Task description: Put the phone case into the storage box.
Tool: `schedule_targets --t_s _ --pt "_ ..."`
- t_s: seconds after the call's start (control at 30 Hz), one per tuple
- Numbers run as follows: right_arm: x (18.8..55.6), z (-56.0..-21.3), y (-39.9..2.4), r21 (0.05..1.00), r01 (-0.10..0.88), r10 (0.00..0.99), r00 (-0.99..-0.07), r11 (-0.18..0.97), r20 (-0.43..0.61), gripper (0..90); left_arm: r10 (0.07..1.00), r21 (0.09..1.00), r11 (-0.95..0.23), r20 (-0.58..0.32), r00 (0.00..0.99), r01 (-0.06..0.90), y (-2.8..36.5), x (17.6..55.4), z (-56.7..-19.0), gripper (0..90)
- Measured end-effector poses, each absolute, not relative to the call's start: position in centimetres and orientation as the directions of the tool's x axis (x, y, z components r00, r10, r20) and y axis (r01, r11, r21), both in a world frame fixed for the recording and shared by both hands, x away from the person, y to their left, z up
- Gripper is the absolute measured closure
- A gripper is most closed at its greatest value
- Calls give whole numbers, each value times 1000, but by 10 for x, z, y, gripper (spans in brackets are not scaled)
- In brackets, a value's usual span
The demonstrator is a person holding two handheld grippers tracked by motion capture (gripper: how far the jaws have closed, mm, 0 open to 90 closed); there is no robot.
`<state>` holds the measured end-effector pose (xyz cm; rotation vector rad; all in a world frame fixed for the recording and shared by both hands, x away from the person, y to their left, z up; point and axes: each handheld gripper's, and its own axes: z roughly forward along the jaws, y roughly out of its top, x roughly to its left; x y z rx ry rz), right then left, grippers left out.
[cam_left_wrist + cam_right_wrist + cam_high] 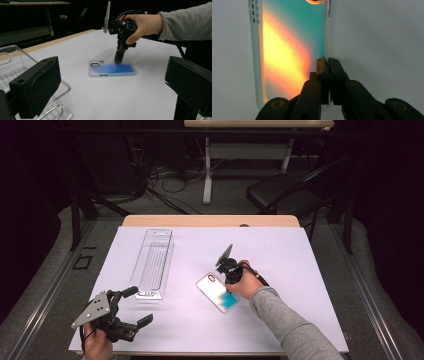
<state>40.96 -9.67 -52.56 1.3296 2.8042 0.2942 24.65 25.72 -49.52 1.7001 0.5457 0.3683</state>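
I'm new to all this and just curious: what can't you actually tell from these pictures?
- Phone case: right gripper view, its top is cut off by the frame edge.
- Right gripper: the jaws are shut at the case's edge; whether they pinch the rim is hidden.
- Clear tray: left gripper view, partly hidden by a jaw.

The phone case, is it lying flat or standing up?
Lying flat. The phone case rests on the white table cover, camera hole up; the right gripper, jaws shut, pinches its long edge.
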Motion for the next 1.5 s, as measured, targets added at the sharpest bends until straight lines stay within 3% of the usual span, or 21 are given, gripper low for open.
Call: schedule_targets --t_s 0.2,0.23,0.27,0.3,0.43,0.8,0.83,1.0,1.03,1.13,1.5 --pt "410 -522 -97 139 766 768 -638 627 56 880 544 978 -138 -55 837 154 257 247 -495 3" --pt "408 -530 -97 245 769 778 -623 591 80 880 544 978 -138 -55 837 154 257 247 -495 3" --pt "413 -515 -97 40 753 752 -658 657 37 880 544 978 -139 -54 837 153 257 246 -495 3" --pt "416 -510 -97 -14 719 719 -695 695 23 880 544 978 -138 -55 838 154 257 246 -495 3" --pt "409 -526 -98 197 766 770 -634 611 75 881 545 978 -140 -56 836 157 257 246 -495 3" --pt "410 -519 -100 171 771 772 -631 614 76 882 549 977 -135 -65 834 166 257 247 -496 3" --pt "409 -521 -100 207 770 774 -628 603 81 882 550 977 -133 -68 833 168 257 247 -496 3" --pt "407 -517 -101 231 772 780 -621 592 77 882 540 975 -128 -85 838 181 256 248 -496 3" --pt "407 -513 -102 199 770 776 -627 606 67 882 539 975 -127 -86 838 181 256 248 -496 3" --pt "404 -513 -102 260 766 779 -623 589 70 882 542 972 -136 -90 836 193 255 248 -496 4" --pt "394 -500 -107 324 753 785 -618 573 48 882 554 962 -144 -115 825 231 250 250 -499 3"
